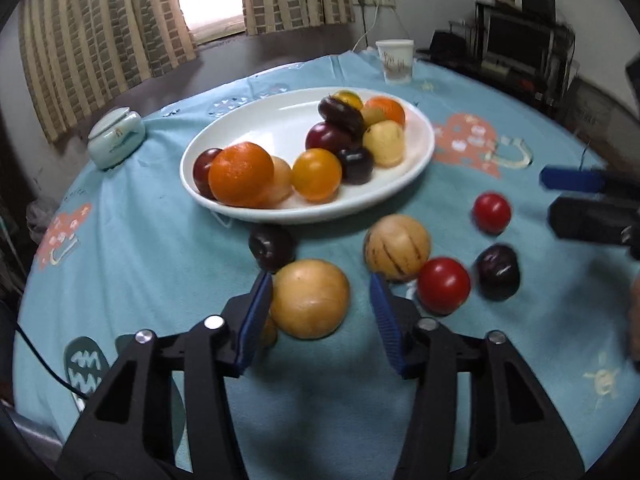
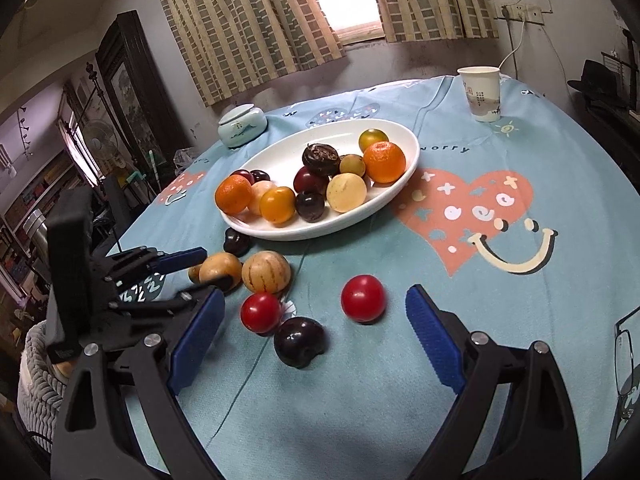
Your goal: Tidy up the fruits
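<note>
A white oval plate holds several oranges, plums and yellow fruits. Loose fruit lies on the blue cloth in front of it. My left gripper is open around a round tan fruit; its left pad is at the fruit and a gap shows at its right pad. To the right of that fruit lie a striped tan fruit, two red tomatoes and a dark plum. My right gripper stands wide open with nothing gripped.
Another dark plum rests against the plate's near rim. A paper cup and a lidded ceramic jar stand at the far side of the table. Eyeglasses lie at the right edge.
</note>
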`<action>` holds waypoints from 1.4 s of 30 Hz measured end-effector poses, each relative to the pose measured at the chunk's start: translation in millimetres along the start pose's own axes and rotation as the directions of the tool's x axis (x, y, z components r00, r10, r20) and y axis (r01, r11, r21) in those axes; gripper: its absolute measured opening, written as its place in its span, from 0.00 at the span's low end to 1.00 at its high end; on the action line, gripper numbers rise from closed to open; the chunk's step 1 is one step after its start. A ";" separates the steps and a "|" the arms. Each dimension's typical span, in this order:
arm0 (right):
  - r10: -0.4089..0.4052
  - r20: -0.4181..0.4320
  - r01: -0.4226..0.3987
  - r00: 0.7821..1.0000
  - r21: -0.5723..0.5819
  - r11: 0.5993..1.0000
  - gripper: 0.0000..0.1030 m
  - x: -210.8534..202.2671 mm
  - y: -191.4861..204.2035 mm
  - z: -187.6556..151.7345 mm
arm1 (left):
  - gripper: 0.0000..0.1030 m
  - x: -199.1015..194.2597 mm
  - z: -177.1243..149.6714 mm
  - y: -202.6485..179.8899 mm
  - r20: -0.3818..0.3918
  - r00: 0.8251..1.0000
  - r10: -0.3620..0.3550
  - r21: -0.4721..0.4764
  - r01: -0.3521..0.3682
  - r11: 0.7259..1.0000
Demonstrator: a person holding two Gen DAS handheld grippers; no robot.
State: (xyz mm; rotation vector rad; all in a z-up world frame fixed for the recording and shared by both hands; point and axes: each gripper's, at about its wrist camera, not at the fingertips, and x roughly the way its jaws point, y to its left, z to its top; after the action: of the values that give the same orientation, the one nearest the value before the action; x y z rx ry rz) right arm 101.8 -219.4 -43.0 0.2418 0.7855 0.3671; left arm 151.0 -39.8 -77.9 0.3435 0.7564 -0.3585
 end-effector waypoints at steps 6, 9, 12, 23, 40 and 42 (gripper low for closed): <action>-0.029 -0.098 0.024 0.995 -0.048 0.999 0.89 17.3 7.9 -8.1 | 0.51 -1.0 -1.3 11.4 -0.001 0.999 -0.041 -0.052 0.041 0.998; -0.035 -0.138 0.016 0.990 -0.135 0.991 0.82 22.8 24.6 -15.1 | 0.48 -0.5 -0.6 8.4 0.009 0.999 -0.038 -0.039 0.039 0.998; -0.035 -0.166 0.009 0.985 -0.154 0.988 0.67 28.5 28.1 -15.9 | 0.48 -0.6 -0.1 5.0 0.016 0.999 -0.035 -0.023 0.035 0.999; -0.026 -0.181 -0.001 0.983 -0.147 0.989 0.35 43.9 22.9 -15.6 | 0.36 -7.5 -2.4 24.2 0.023 0.992 -0.124 -0.146 0.126 0.981; -0.015 -0.120 0.001 0.993 -0.117 0.993 0.35 29.3 18.2 -10.1 | 0.40 -8.6 2.1 27.4 0.030 0.997 -0.076 -0.167 0.080 0.983; -0.003 -0.076 -0.005 0.997 -0.098 0.995 0.35 20.8 14.5 -0.7 | 0.40 -19.6 12.6 31.9 0.075 0.994 -0.081 -0.189 0.094 0.977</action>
State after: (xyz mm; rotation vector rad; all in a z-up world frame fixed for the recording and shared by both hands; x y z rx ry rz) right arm 111.5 -197.6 -51.8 0.1367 0.8402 0.4165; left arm 159.1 -13.3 -49.8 0.1157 0.7350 -0.3752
